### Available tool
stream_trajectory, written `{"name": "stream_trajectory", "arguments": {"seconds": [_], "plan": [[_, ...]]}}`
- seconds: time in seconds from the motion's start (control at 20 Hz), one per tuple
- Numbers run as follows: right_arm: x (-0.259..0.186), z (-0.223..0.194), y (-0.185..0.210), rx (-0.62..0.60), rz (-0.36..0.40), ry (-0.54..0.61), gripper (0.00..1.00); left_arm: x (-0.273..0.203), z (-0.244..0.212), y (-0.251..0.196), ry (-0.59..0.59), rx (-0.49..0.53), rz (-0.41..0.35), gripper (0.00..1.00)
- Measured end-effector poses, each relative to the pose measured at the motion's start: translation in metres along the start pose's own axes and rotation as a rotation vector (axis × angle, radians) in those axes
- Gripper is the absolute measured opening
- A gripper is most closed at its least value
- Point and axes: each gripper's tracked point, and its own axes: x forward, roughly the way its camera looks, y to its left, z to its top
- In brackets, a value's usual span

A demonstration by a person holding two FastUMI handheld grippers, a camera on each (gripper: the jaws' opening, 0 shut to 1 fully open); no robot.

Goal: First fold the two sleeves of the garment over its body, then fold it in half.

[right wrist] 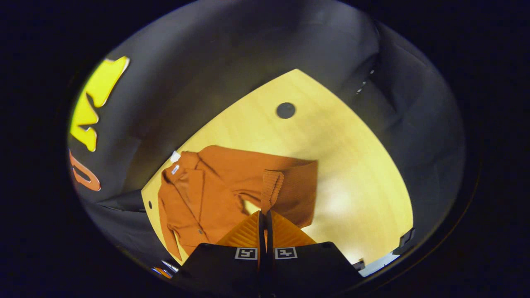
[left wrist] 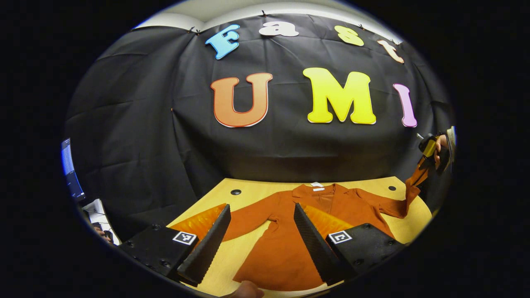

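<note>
An orange long-sleeved garment [left wrist: 290, 244] lies spread flat on a yellow wooden table [left wrist: 248, 188], collar toward the far wall. My left gripper [left wrist: 261, 207] hangs open above it, its fingers straddling the shoulder and the outstretched left sleeve [left wrist: 248, 219] without touching them. At the far right my right gripper [left wrist: 428, 151], held by a hand, has the right sleeve [left wrist: 408, 194] lifted off the table. In the right gripper view my right gripper [right wrist: 263, 215] is shut on that sleeve's ribbed cuff [right wrist: 271, 186], which hangs over the garment [right wrist: 198, 194].
Round cable holes [left wrist: 235, 192] [left wrist: 391, 188] [right wrist: 285, 110] sit near the table's back corners. Bare tabletop [right wrist: 352, 174] lies beside the garment. A monitor [left wrist: 68, 169] stands off the left side. Part of a hand [left wrist: 246, 289] shows at the near edge.
</note>
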Motion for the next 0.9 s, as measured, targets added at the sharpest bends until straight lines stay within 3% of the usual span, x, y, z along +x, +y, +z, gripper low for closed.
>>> {"name": "stream_trajectory", "arguments": {"seconds": [0.3, 0.6, 0.9], "plan": [[0.036, -0.041, 0.146, -0.178, 0.078, 0.043, 0.0, 0.007, -0.013, 0.058, 0.011, 0.039, 0.052, 0.99], [0.097, -0.108, 0.291, -0.375, 0.157, 0.115, 0.0, 0.017, -0.035, 0.105, 0.065, -0.006, 0.081, 0.99], [0.145, -0.167, 0.377, -0.54, 0.178, 0.163, 0.0, 0.026, -0.061, 0.138, 0.128, -0.047, 0.129, 0.99]]}}
